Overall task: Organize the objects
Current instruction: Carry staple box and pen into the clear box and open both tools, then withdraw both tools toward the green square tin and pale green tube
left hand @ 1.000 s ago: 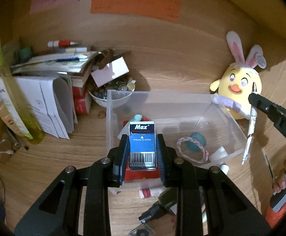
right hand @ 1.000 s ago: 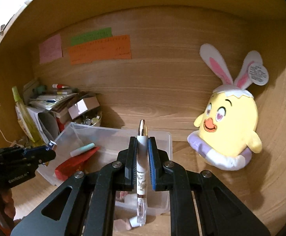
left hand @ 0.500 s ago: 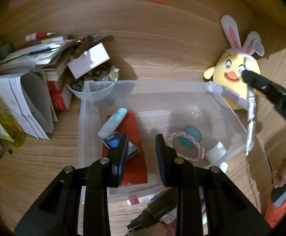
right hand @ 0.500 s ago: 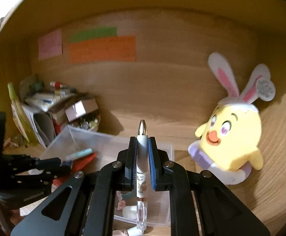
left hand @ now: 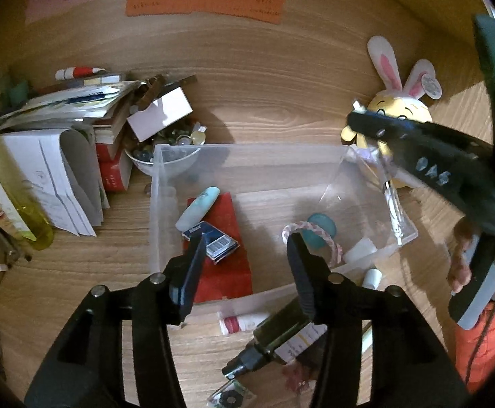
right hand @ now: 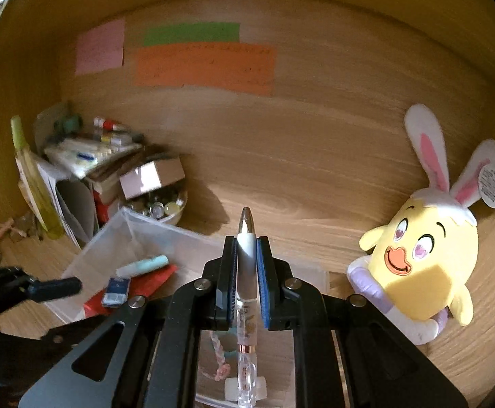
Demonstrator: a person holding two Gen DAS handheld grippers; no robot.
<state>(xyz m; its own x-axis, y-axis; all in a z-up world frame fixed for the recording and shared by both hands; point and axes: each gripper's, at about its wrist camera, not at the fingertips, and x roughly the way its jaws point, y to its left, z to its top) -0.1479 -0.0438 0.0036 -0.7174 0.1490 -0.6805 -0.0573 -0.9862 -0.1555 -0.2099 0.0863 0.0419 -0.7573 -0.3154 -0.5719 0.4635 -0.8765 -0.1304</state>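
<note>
left gripper (left hand: 245,241) – jaws just opened, empty | right gripper (right hand: 247,248) clamps one slim pen (right hand: 246,292) | one clear plastic bin (left hand: 193,153) | one boxy staple pack (left hand: 213,243)

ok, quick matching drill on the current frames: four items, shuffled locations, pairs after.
Items:
1. Max staple box
2. pen
3. chick plush
4. orange note

Places:
A. stuck on the wooden back wall
B. clamped in the right gripper
C. lying in the clear bin, on the red packet
D. on the desk, right of the bin

Pairs: 1-C, 2-B, 3-D, 4-A
</note>
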